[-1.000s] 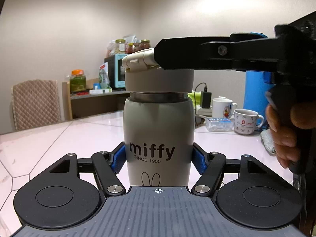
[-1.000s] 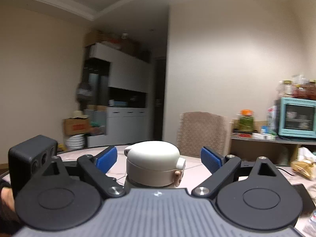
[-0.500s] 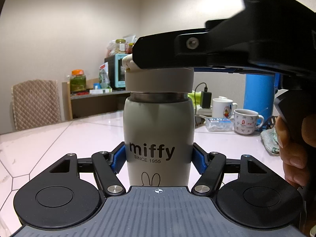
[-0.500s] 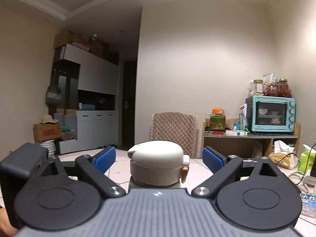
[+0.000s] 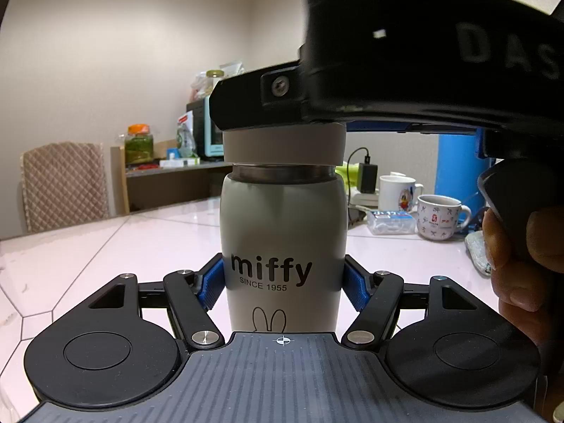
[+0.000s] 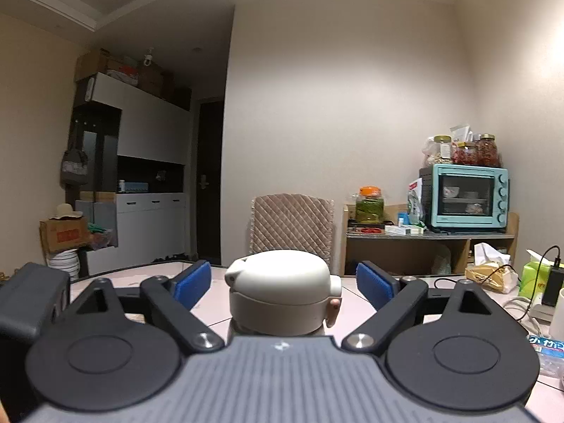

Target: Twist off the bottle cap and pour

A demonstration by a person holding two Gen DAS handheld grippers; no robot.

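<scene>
A cream "miffy" bottle [image 5: 283,246] stands upright on the white tiled table [image 5: 105,246]. My left gripper [image 5: 283,280] is shut on the bottle's lower body, blue pads pressed against both sides. The bottle's cream cap [image 6: 283,290] sits on top; a steel ring shows under it in the left wrist view. My right gripper [image 6: 283,282] is level with the cap, its blue pads [image 6: 192,282] spread apart on either side, not touching it. The right gripper's black body [image 5: 405,81] hangs over the cap in the left wrist view.
Two mugs [image 5: 439,216] and a small clear box [image 5: 391,222] stand on the table to the right, by a blue cylinder [image 5: 456,165]. A quilted chair [image 6: 292,224] and a shelf with a teal oven [image 6: 465,195] stand beyond the table.
My right gripper has swung around the cap, so its body now fills the upper right of the left wrist view. Its pads stay spread. The bottle and left gripper have not moved.
</scene>
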